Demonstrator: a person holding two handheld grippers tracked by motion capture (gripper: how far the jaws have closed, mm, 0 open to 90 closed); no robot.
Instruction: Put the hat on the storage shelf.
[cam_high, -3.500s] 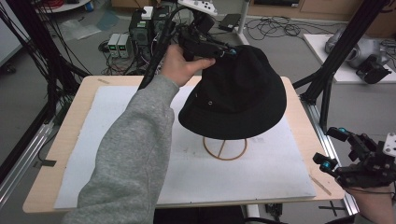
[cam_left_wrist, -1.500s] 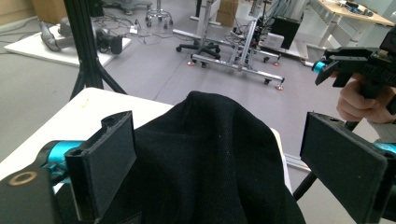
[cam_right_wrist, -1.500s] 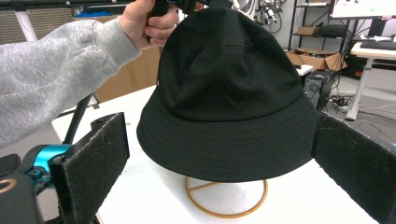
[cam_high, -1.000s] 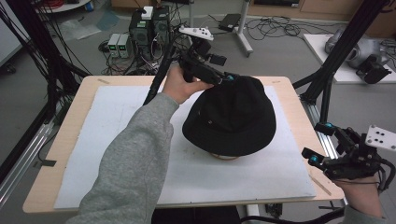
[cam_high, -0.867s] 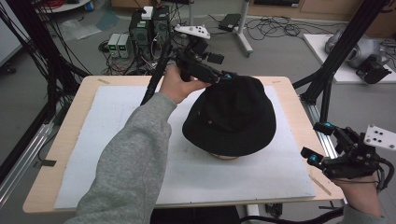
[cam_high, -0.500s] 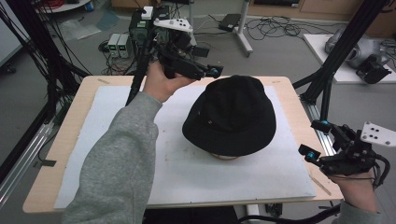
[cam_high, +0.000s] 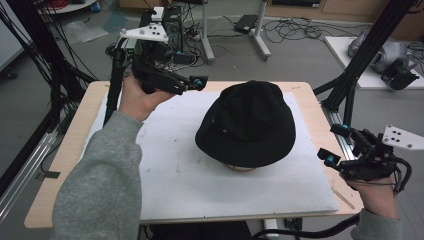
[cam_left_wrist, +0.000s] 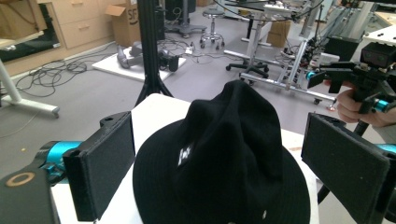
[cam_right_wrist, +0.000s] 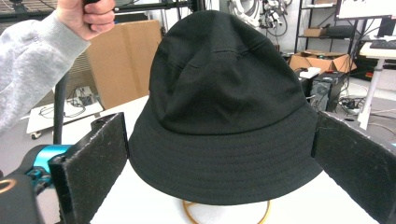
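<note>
A black bucket hat (cam_high: 247, 122) sits on a wooden ring stand (cam_high: 240, 168) in the middle of the white mat (cam_high: 170, 170). My left gripper (cam_high: 196, 83) hovers open above the table's far left, apart from the hat, with its jaws pointing at the crown. In the left gripper view the left gripper (cam_left_wrist: 219, 121) frames the hat (cam_left_wrist: 224, 158) with nothing between its pads. My right gripper (cam_high: 336, 145) is open at the table's right edge, clear of the brim. The right gripper view looks between the spread jaws of the right gripper (cam_right_wrist: 219, 119) at the hat (cam_right_wrist: 224, 93) and stand (cam_right_wrist: 224, 212).
The mat lies on a wooden table (cam_high: 65, 165). Black frame posts (cam_high: 360, 60) rise at the right and left corners. Cables and equipment cover the floor beyond the far edge. The person's grey sleeve (cam_high: 100, 185) crosses the table's left side.
The hat came down over the stand, hiding most of it. My left gripper let go of the hat's far side and drew back left and up. The right gripper edged slightly left.
</note>
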